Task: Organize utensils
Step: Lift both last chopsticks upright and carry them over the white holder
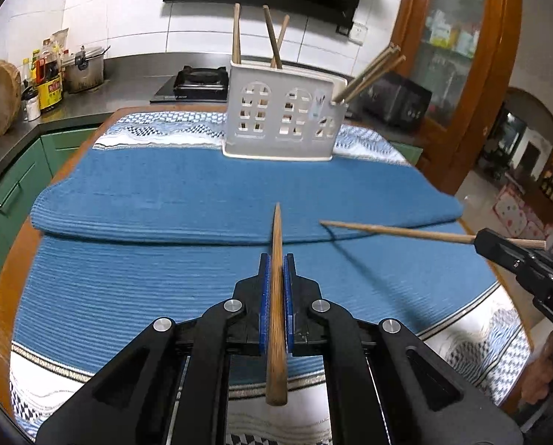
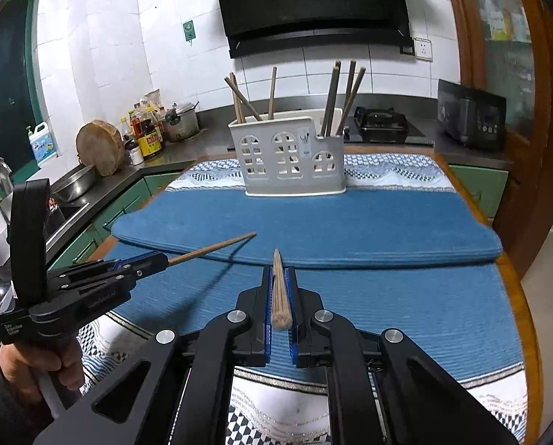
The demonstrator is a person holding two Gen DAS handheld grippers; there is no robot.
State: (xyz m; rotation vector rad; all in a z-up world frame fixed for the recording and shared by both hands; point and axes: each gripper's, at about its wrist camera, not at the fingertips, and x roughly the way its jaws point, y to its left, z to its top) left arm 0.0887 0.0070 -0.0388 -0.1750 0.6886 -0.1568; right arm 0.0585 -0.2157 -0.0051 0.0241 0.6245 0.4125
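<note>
My left gripper (image 1: 276, 257) is shut on a brown wooden chopstick (image 1: 276, 230) that points straight ahead above the blue mat (image 1: 165, 193). My right gripper (image 2: 279, 269) is shut on a second chopstick (image 2: 278, 296), which also points forward. Each gripper shows in the other view: the right gripper (image 1: 478, 240) holds its chopstick (image 1: 387, 230) pointing left, and the left gripper (image 2: 163, 258) holds its chopstick (image 2: 217, 246) pointing right. A white utensil holder (image 1: 280, 122) (image 2: 291, 159) with window cut-outs stands at the table's far side. Several chopsticks stand in its compartments.
A patterned cloth covers the round wooden table (image 2: 513, 270). Behind it are a gas stove (image 1: 202, 78), a pot and bottles (image 1: 50, 74), a wooden chopping block (image 2: 100, 146) and a black cooker (image 2: 469, 118). Green cabinets (image 1: 13, 193) and a metal bowl (image 2: 74, 181) lie left.
</note>
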